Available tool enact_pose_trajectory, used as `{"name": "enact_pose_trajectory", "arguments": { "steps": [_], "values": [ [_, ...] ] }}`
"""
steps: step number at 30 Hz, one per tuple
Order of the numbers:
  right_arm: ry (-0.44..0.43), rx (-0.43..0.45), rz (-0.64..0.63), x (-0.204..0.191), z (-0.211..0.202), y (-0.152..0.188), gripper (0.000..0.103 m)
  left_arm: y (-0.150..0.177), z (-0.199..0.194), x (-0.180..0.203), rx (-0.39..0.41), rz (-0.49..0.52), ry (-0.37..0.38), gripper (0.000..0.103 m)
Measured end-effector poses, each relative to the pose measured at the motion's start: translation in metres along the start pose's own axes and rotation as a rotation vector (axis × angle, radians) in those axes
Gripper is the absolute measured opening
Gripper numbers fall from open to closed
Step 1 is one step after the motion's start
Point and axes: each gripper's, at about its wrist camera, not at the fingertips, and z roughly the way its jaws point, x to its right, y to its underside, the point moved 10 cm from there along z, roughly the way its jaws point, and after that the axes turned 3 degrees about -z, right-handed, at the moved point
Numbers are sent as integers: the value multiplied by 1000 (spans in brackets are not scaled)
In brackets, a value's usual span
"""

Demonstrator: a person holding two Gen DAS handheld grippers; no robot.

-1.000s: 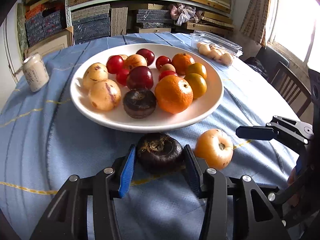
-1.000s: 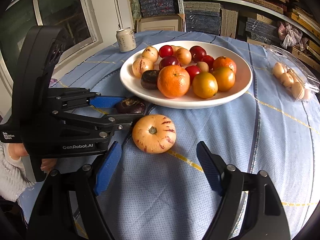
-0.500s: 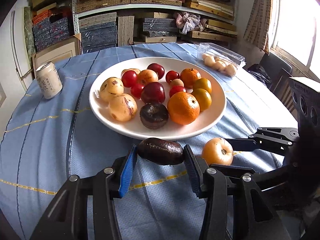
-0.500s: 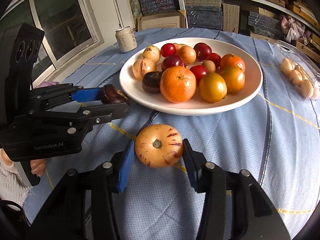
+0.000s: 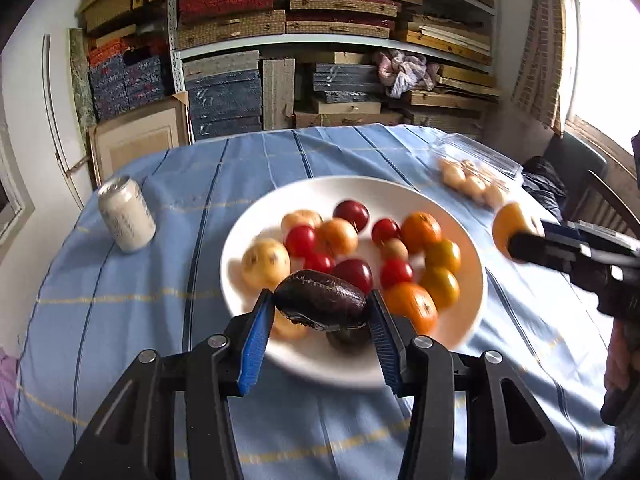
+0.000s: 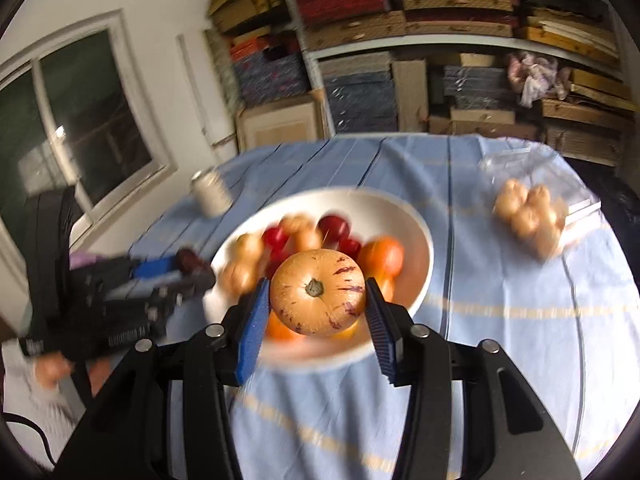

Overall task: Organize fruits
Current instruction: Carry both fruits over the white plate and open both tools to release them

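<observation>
Fruits fill the round white plate (image 5: 472,292) on our blue tablecloth (image 5: 120,320); our left gripper (image 5: 320,320) clamps a dark purple wrinkled fruit (image 5: 320,304) above it, our right gripper (image 6: 318,312) a purple-streaked yellow melon (image 6: 318,292)

fruits (image 5: 400,256) on plate (image 5: 248,320); can (image 5: 126,220) left

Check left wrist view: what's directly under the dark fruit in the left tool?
The dark fruit hangs over the white plate. Below it, another dark fruit and a pale fruit show partly; the rest is covered.
</observation>
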Motion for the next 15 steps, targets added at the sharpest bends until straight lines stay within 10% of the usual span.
{"name": "enact_pose_trajectory", "arguments": {
  "steps": [15],
  "values": [
    [-16, -73, 33, 3, 101, -11, 46, -12, 65, -13, -56, -73, 27, 48]
  ]
}}
